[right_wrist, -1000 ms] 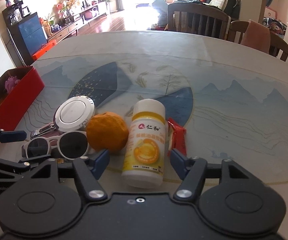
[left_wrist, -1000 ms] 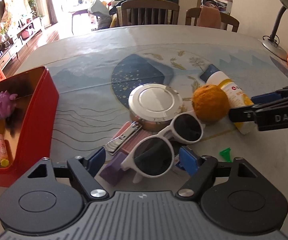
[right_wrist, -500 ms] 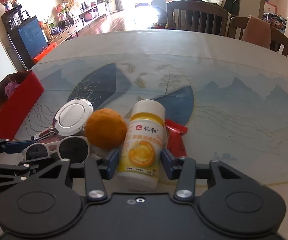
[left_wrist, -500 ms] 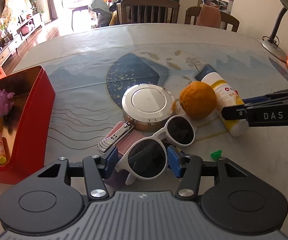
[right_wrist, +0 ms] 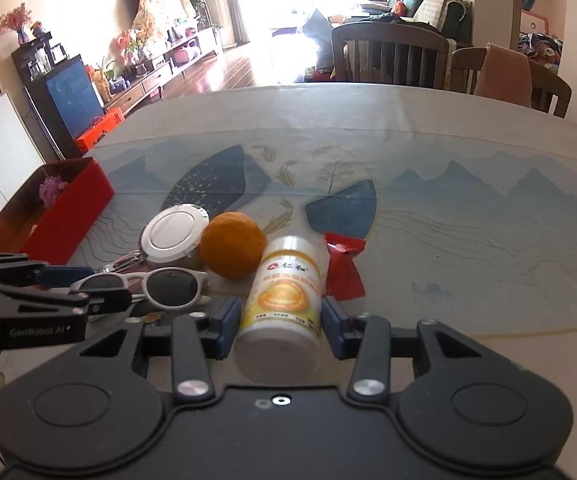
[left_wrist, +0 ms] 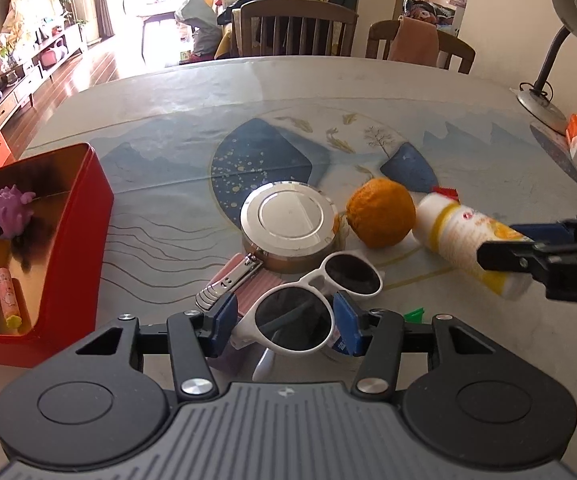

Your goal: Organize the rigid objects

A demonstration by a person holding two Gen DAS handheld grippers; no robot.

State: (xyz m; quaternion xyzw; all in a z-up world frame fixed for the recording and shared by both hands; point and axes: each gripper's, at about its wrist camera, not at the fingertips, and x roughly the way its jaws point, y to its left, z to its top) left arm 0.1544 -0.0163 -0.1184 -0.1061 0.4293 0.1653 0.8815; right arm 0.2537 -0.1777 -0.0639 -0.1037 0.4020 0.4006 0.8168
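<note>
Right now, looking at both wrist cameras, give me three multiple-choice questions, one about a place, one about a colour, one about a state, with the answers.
1. Where is the purple spiky toy?
A. in the red tin box
B. on the round silver tin
C. beside the desk lamp

2. What colour is the sunglasses' frame?
A. black
B. white
C. red

3. What sits between the right gripper's fingers?
A. the orange fruit
B. nothing
C. the white and yellow bottle

Answers: 1 A, it lies inside the box. 2 B, white rims surround dark lenses. 3 C, both pads flank the bottle.
</note>
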